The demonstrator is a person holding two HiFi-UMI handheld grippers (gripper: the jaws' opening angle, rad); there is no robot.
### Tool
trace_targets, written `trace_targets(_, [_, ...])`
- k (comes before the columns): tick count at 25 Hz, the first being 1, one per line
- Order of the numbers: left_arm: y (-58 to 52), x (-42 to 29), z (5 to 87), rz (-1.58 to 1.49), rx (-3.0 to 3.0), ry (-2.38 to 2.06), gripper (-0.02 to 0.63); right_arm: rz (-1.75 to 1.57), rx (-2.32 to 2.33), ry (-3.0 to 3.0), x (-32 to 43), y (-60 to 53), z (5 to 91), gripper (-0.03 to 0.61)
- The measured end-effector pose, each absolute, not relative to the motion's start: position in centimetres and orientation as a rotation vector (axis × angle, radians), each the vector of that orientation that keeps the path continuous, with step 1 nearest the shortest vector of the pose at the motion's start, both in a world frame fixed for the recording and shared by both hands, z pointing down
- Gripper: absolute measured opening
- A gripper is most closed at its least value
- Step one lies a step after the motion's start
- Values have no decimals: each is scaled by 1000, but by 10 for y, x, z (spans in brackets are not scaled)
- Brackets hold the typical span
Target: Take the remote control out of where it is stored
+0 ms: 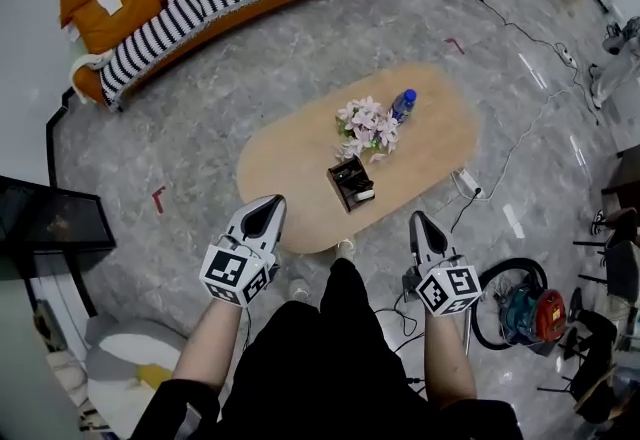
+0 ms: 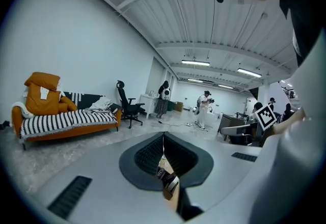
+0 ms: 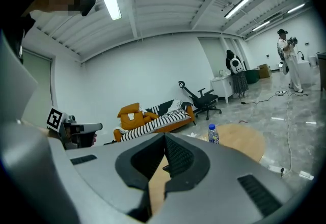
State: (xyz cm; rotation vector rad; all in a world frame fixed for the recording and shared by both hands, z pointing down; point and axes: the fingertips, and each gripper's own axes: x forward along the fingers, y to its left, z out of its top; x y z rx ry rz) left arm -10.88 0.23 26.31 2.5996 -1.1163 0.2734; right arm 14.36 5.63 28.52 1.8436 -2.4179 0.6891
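Observation:
A dark open-topped holder (image 1: 351, 183) stands near the front edge of the oval wooden table (image 1: 290, 168), with a remote control (image 1: 362, 194) standing in it. My left gripper (image 1: 269, 206) hangs in the air at the table's near-left edge, shut and empty. Off the table's near-right edge my right gripper (image 1: 417, 219) is also shut and empty. Both are short of the holder. In the left gripper view the holder (image 2: 167, 181) shows through the slit below the shut left gripper (image 2: 163, 137). The right gripper view has the right gripper (image 3: 164, 139) shut, with the table (image 3: 239, 139) beyond.
A bunch of pale flowers (image 1: 366, 126) and a blue-capped bottle (image 1: 402, 105) stand on the table behind the holder. An orange sofa (image 1: 190, 3) with a striped cover is far left. Cables, a power strip (image 1: 467, 182) and a vacuum cleaner (image 1: 520, 313) lie on the floor at right.

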Motion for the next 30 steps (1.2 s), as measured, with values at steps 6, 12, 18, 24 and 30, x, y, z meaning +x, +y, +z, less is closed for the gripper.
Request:
trace_targets(6, [-16, -90, 298, 368, 2584, -1074, 8, 751, 1763, -2414, 134, 33, 316, 8])
trace_targets(12, [-23, -88, 333, 427, 2539, -1079, 8, 834, 1701, -2394, 131, 25, 352, 7])
trace_targets(18, [-21, -76, 371, 514, 2488, -1052, 8, 928, 1686, -2362, 131, 27, 387, 8])
trace_targets(24, [-27, -50, 409, 654, 2514, -974, 8, 983, 1691, -2330, 135, 39, 405, 8])
trace_targets(30, [-43, -18, 440, 806, 2580, -873, 52, 994, 1746, -2267, 162, 48, 414, 7])
